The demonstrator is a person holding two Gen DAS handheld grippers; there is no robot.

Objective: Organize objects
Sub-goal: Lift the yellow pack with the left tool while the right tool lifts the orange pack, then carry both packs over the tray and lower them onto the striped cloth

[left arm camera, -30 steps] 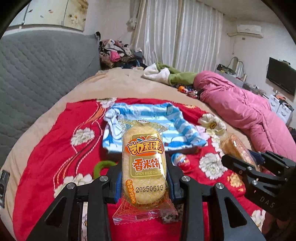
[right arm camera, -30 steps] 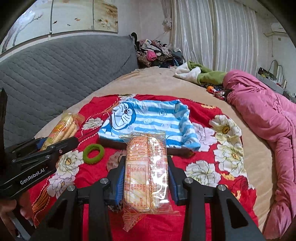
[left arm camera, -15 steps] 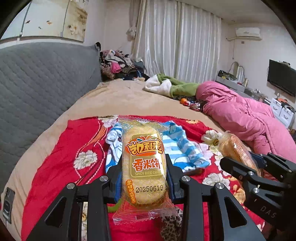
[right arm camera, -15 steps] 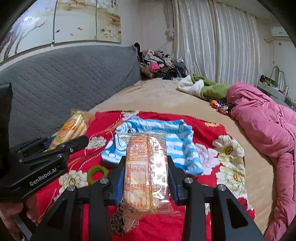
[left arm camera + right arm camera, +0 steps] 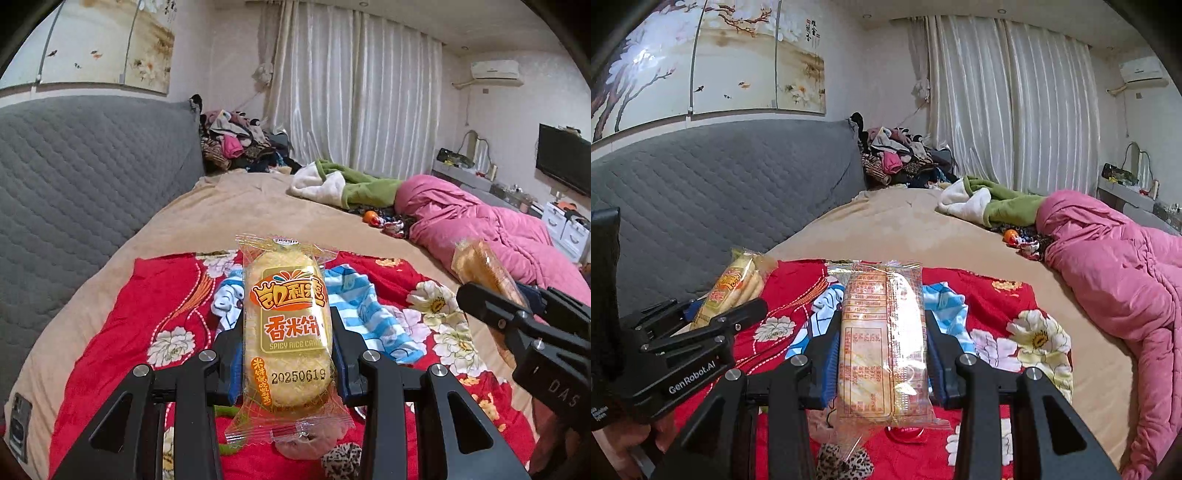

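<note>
My left gripper [image 5: 287, 332] is shut on a yellow rice cracker packet [image 5: 287, 328], held upright above the red floral cloth [image 5: 162, 295]. My right gripper [image 5: 882, 334] is shut on a second rice cracker packet [image 5: 881, 339], back side facing me, also above the cloth [image 5: 979, 291]. Each gripper shows in the other's view: the right one [image 5: 517, 317] at the right edge, the left one [image 5: 701, 328] at the left. A blue striped cartoon basket [image 5: 354, 310] lies on the cloth behind both packets; it also shows in the right wrist view [image 5: 942, 306].
A leopard-print hair tie [image 5: 842, 461] and a green ring [image 5: 229, 410] lie on the cloth under the grippers. A pink quilt [image 5: 1115, 266] fills the right side of the bed. A grey headboard [image 5: 81, 177] is at the left. Clothes [image 5: 240, 144] pile up at the far end.
Both grippers have risen and tilted up with their packets held. The cloth and basket have dropped lower in both views, and more of the room shows.
</note>
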